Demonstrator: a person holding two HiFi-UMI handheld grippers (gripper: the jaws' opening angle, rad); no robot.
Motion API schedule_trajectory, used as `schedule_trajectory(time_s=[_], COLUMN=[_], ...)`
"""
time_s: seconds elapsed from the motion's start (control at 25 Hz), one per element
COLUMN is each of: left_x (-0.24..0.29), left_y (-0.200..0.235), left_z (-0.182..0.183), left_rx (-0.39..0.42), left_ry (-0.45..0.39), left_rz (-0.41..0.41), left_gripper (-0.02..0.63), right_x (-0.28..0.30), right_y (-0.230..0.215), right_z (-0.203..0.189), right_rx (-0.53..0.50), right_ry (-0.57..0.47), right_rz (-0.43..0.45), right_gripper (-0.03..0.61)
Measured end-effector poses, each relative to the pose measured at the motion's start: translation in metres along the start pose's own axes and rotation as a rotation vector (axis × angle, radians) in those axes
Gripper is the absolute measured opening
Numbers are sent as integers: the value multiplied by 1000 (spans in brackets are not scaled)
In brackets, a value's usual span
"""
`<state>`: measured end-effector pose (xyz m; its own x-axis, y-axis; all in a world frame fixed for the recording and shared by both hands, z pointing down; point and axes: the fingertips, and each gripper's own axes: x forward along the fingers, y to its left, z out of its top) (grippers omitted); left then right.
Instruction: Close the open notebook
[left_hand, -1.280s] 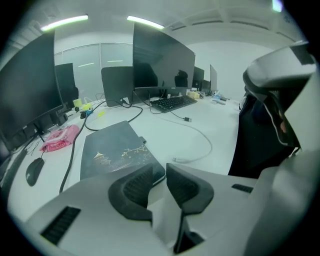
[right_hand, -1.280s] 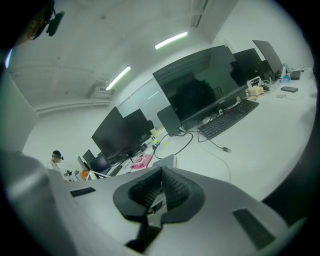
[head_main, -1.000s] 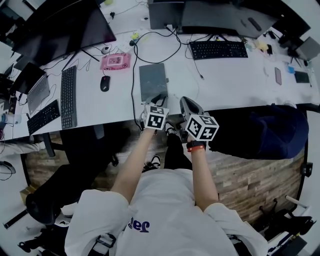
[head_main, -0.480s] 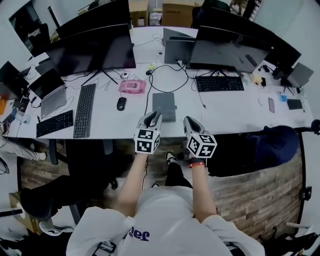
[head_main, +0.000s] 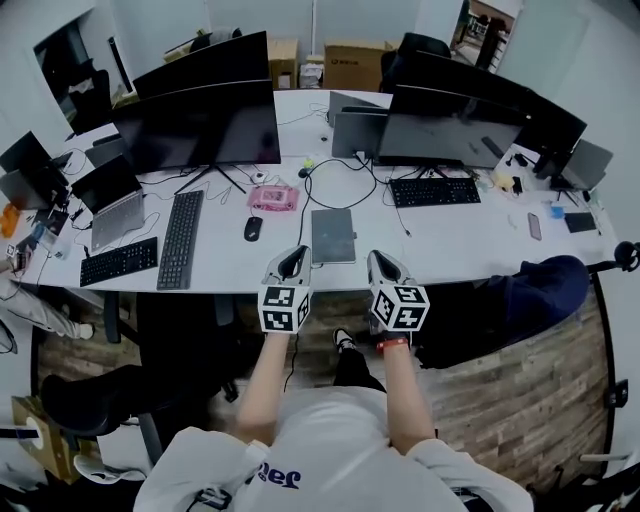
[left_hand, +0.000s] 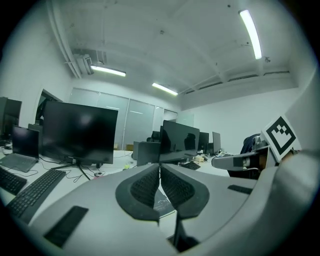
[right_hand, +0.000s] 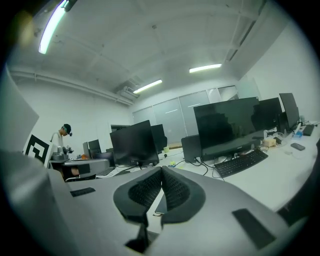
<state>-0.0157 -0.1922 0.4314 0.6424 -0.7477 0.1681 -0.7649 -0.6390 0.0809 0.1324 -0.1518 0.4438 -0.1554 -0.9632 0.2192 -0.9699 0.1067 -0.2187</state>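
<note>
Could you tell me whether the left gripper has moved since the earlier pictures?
Yes. The left gripper has pulled back toward the person, from the near edge of the grey notebook to just off its near left corner.

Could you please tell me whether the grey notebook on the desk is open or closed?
Closed, it appears: the notebook lies flat on the desk as a single grey cover, with no pages showing.

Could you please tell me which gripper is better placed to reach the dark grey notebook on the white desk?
Left, marginally: the left gripper sits slightly nearer the dark grey notebook than the right gripper. Both hover by the white desk, shut and empty.
</note>
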Motion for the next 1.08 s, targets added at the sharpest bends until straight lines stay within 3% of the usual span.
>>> schedule_trajectory(time_s=[0.4,0.6,0.84,1.08], left_x=[-26,-28,-13,34], left_y=[-2,-2,7,30], left_z=[12,4,-17,-56], left_rx=[29,4,-88,-115], left_ry=[-44,-47,-30,44], left_rz=[7,7,-1,25], left_gripper=[21,21,20,20], right_x=[-14,-14,10,74], right_y=[24,22,10,-37], right_z=[5,-3,-26,-75], right_rx=[-54,-67,-42,25], right_ry=[-28,-19,36,141], right_rz=[0,-10,6,-31], right_gripper=[15,14,14,15])
